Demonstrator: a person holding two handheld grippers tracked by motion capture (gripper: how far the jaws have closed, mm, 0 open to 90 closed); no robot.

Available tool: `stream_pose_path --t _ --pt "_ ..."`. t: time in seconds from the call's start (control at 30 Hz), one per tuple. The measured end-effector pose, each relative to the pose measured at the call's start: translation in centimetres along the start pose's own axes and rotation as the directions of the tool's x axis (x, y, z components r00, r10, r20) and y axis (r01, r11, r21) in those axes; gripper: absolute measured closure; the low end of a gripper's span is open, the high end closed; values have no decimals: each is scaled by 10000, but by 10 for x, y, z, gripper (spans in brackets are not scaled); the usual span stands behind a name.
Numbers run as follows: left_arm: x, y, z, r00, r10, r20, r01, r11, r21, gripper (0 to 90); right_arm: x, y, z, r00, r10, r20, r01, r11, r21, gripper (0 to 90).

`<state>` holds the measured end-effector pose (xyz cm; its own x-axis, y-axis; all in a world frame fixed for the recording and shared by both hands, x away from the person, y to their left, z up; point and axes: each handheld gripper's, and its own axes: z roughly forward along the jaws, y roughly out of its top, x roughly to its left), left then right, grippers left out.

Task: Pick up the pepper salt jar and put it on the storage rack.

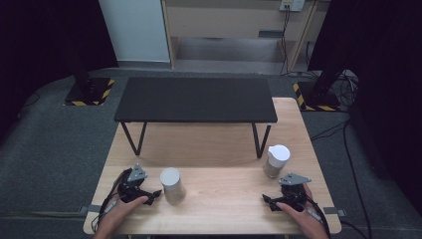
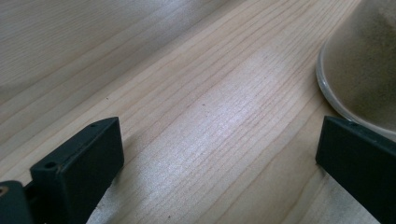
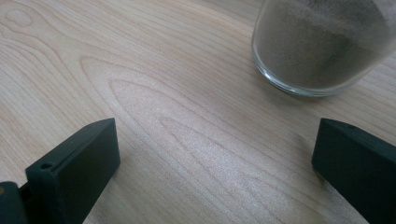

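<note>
1. The left tool [image 1: 155,194] rests low on the bench [image 1: 224,199], jaws spread wide with nothing between them.
2. The left glass jar [image 1: 171,185], upright and filled with sandy powder, stands just beside that tool at about 2 o'clock in the high view; in the left gripper view its base [image 2: 359,70] sits just beyond the right jaw.
3. The right tool [image 1: 268,200] is likewise spread and empty.
4. The white-capped jar [image 1: 276,160] stands near it at about 12 o'clock, its base [image 3: 322,51] ahead of the jaws and off toward the right one, not touching.
5. Both jars have vertical long axes; each hand is nearer its own jar, so I judge a short forward reach would suit either.
6. A black shelf [image 1: 196,99] spans the far bench.
</note>
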<state>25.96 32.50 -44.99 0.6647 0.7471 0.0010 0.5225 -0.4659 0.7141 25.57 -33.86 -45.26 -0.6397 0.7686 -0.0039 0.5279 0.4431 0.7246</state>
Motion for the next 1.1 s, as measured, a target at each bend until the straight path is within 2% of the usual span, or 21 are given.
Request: stream_pose_path --t 1.1 --pt "2 0 -1 10000 59 49 -59 10000 5 1 1 0 0 10000 24 18 -24 10000 -10 19"
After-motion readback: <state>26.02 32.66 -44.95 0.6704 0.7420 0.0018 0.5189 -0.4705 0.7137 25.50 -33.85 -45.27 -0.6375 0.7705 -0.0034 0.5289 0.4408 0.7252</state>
